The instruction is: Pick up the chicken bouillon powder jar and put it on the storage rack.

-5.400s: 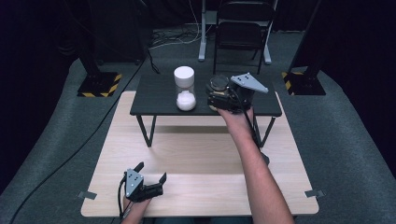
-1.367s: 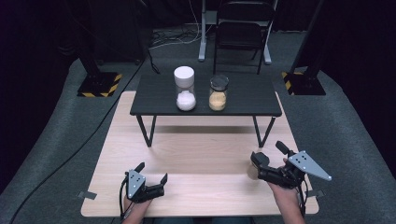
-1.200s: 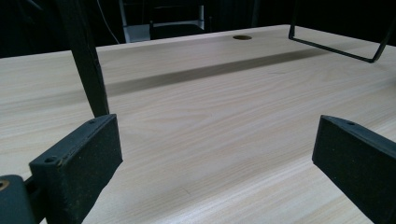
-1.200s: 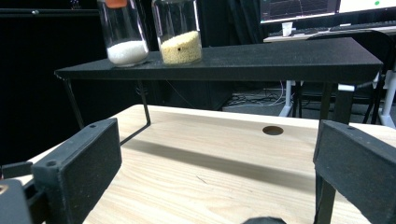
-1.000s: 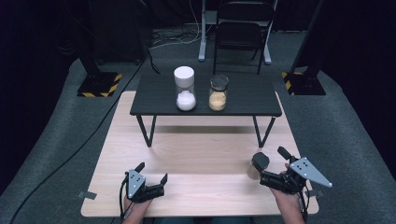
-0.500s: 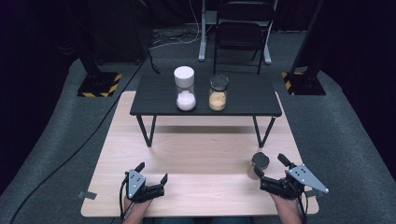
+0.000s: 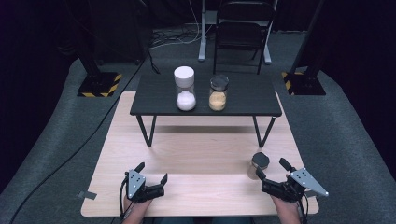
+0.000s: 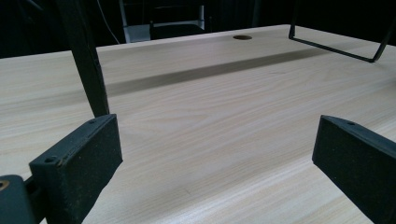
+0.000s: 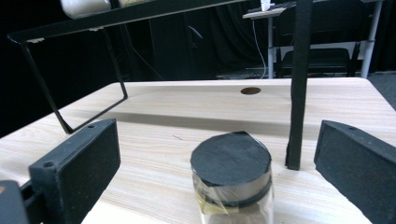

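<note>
A small clear jar with a black lid [image 7: 259, 163] stands upright on the pale wooden table [image 7: 201, 154], near its front right. My right gripper [image 7: 270, 167] is open just behind the jar, which is not gripped. In the right gripper view the jar [image 9: 231, 161] stands a little ahead of the wide-apart jaws of the right gripper [image 9: 218, 140]. At the front left my left gripper [image 7: 152, 171] rests open, and the left gripper view shows the left gripper [image 8: 217, 135] with bare wood between its jaws.
A low black table [image 7: 243, 95] stands on the far half of the wooden one. It carries a white-lidded jar of white powder [image 7: 185, 88] and a jar of tan granules [image 7: 218, 93]. One black leg [image 9: 299, 84] rises just right of the small jar.
My right gripper carried the small jar from the black table to the front right, set it down, opened and drew back a little. The left gripper stayed still.
</note>
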`<action>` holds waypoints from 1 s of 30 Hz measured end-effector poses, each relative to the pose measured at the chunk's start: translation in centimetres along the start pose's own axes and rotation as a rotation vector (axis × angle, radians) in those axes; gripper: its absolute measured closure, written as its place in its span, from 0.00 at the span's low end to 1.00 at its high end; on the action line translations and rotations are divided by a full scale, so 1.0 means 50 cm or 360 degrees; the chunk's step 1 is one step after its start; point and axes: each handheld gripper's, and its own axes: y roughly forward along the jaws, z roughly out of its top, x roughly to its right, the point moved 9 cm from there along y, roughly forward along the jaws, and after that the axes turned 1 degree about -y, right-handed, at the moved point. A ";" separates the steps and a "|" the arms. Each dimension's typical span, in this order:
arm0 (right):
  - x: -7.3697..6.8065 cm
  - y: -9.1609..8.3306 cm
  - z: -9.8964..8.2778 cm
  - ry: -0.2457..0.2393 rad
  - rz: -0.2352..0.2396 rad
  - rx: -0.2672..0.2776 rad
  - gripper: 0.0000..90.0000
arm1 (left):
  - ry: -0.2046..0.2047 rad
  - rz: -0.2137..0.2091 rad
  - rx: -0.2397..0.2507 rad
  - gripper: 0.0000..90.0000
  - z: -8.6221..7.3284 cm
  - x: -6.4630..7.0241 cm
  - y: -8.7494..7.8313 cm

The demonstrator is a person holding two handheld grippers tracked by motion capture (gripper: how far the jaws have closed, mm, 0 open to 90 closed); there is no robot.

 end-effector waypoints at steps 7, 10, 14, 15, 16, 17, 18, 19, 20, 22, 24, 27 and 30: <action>0.016 -0.003 -0.022 0.0008 -0.0035 -0.0029 0.00 | 0.0001 -0.0002 0.0002 0.01 0.000 0.000 0.000; 0.025 -0.003 -0.041 0.0012 -0.0061 -0.0055 0.00 | 0.0002 -0.0002 0.0002 0.01 0.000 0.000 -0.001; 0.035 -0.004 -0.059 0.0010 -0.0102 -0.0080 0.00 | 0.0001 -0.0004 0.0004 0.01 0.000 0.000 -0.001; 0.037 -0.004 -0.062 -0.0003 -0.0116 -0.0085 0.00 | -0.0001 -0.0004 0.0004 0.01 0.000 0.000 -0.001; 0.038 -0.004 -0.066 -0.0009 -0.0124 -0.0091 0.00 | -0.0003 -0.0005 0.0002 0.01 0.000 0.000 0.000; 0.040 -0.004 -0.071 -0.0011 -0.0132 -0.0097 0.00 | -0.0004 -0.0006 0.0001 0.01 0.000 0.000 0.000; 0.041 -0.004 -0.073 -0.0006 -0.0135 -0.0095 0.00 | -0.0005 -0.0007 0.0000 0.01 0.000 0.000 0.000; 0.043 -0.004 -0.076 -0.0002 -0.0139 -0.0093 0.00 | -0.0004 -0.0008 0.0001 0.01 0.000 0.000 0.000; 0.044 -0.004 -0.080 0.0007 -0.0141 -0.0096 0.00 | -0.0003 -0.0008 0.0002 0.01 0.000 0.000 0.000; 0.048 -0.003 -0.088 0.0017 -0.0149 -0.0101 0.00 | -0.0001 -0.0006 0.0004 0.01 0.000 0.000 -0.001; 0.050 -0.003 -0.093 0.0025 -0.0153 -0.0106 0.00 | -0.0001 -0.0007 0.0004 0.01 0.000 0.000 -0.001; 0.052 -0.003 -0.103 0.0035 -0.0158 -0.0117 0.00 | 0.0000 -0.0007 0.0002 0.01 0.000 0.000 0.000; 0.054 -0.002 -0.111 0.0040 -0.0157 -0.0128 0.00 | 0.0002 -0.0006 0.0004 0.01 0.000 0.001 -0.001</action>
